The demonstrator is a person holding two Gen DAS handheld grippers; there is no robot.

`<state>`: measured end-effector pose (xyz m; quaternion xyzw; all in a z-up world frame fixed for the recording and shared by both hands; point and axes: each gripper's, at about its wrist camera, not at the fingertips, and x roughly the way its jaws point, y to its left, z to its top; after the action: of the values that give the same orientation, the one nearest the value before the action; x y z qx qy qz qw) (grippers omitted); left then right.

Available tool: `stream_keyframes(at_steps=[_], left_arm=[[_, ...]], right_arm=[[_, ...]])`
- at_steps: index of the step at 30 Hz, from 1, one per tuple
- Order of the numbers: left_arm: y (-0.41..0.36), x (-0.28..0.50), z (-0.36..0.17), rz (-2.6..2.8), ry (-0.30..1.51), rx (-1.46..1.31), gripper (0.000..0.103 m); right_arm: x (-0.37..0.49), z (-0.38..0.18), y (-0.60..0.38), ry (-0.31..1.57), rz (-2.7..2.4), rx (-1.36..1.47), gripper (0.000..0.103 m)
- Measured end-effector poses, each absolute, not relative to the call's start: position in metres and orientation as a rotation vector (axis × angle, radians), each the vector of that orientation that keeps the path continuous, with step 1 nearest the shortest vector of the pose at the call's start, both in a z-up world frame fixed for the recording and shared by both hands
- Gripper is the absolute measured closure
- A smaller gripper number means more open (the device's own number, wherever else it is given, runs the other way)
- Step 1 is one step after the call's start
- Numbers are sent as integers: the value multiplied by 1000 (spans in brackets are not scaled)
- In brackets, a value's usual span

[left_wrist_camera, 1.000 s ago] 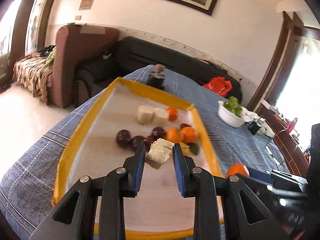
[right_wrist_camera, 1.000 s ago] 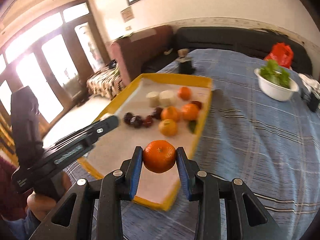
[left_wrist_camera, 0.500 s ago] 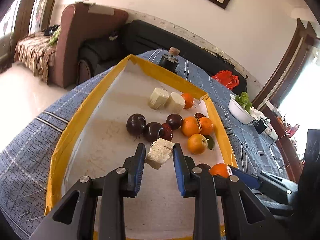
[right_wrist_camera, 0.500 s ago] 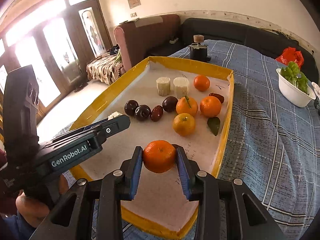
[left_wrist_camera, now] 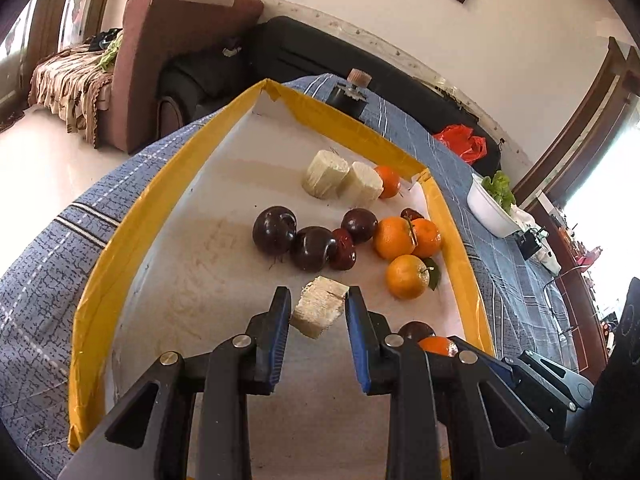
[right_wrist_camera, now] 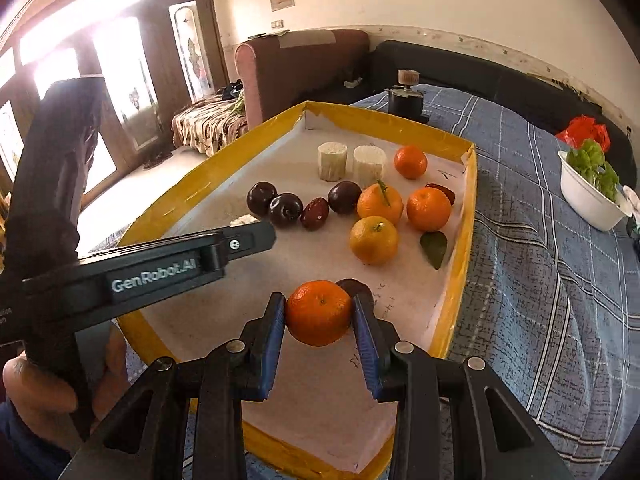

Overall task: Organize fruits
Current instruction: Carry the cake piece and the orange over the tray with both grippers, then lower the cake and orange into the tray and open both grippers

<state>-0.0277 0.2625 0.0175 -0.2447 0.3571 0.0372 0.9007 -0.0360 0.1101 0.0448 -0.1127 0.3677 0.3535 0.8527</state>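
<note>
Blue checked tablecloth bears a yellow-rimmed tray; left gripper clamps a pale chunk, right gripper an orange.

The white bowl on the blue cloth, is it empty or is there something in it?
Not empty. The white bowl holds green leaves that stick up above its rim. How far down they reach cannot be seen.

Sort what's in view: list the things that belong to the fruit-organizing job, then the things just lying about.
Job:
- yellow-rimmed tray
- orange in right gripper
- pale chunk in left gripper
- oranges
- dark plums
- pale cylinders

Lying about:
- white bowl of greens
- red bag
- dark jar
</note>
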Motion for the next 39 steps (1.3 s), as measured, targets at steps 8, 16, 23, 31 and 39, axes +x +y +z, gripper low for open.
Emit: stream_keyframes(at_steps=[8,16,23,31,39], left_arm=[[263,-28,17,79,738,-509,76],[264,-30,19,75,730,-504,74],[263,-31,22,72,719,-493,68],[262,-30,23,72,712,-491,62],[263,-32,25,76,697,-490,56]], right_arm=[[-45,42,120,733,733,-305,65],[-43,43,122,712,704,-293,64],[-44,42,121,683,694,-306,64],[-45,43,119,678,690,-290,64],[-42,47,112,667,680,-262,52]])
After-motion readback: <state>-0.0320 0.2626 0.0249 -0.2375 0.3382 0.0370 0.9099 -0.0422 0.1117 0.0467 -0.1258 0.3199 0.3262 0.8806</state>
